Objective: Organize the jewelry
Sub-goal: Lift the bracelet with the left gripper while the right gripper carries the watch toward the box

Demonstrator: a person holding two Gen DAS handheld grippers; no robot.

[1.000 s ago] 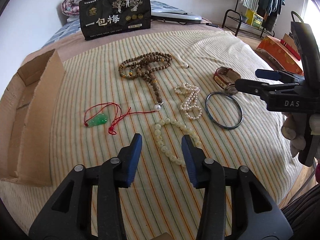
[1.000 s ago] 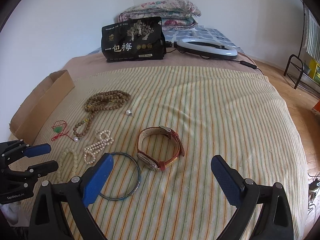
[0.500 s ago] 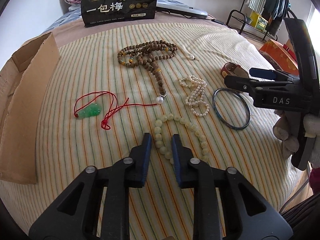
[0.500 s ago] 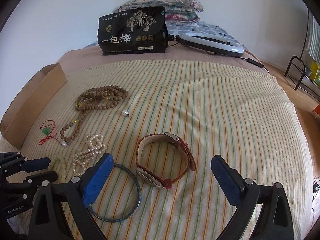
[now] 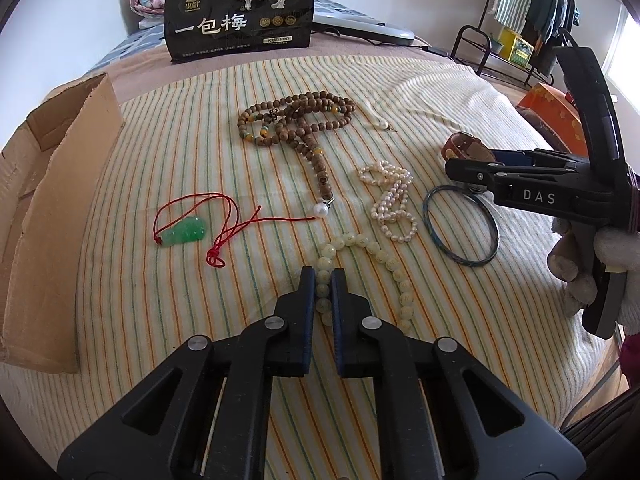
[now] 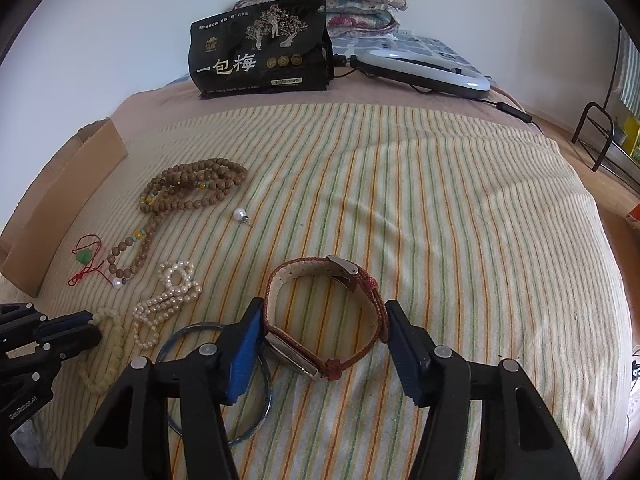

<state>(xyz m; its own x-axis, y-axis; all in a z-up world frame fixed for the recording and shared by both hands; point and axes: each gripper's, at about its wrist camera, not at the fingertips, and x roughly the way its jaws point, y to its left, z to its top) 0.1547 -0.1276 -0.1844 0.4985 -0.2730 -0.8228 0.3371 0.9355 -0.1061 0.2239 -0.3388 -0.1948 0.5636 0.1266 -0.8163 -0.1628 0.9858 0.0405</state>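
The left gripper [image 5: 323, 280] is pinching its fingers all but shut on one side of the pale bead bracelet [image 5: 384, 258], which is lying near the front edge of the bed [image 6: 460, 208]. The right gripper [image 6: 325, 322] is closing its fingers around the red-strapped watch [image 6: 320, 316]; they are flanking the strap, and whether they are touching it yet is hard to tell.

Both hands seem to be in the pick-up step. The next move is probably calling for a straight lift, then a carry to the cardboard box [image 5: 52, 208] at the bed's left edge, which I take to be the container.

The blue bangle [image 6: 216, 380] is lying partly under the right gripper's left finger and could get dragged along. The pearl strand [image 5: 390, 200] is sitting just beside the pale beads. The wooden bead necklace [image 5: 296, 124] and the green pendant [image 5: 186, 232] on its red cord are lying between the bracelet and the box.
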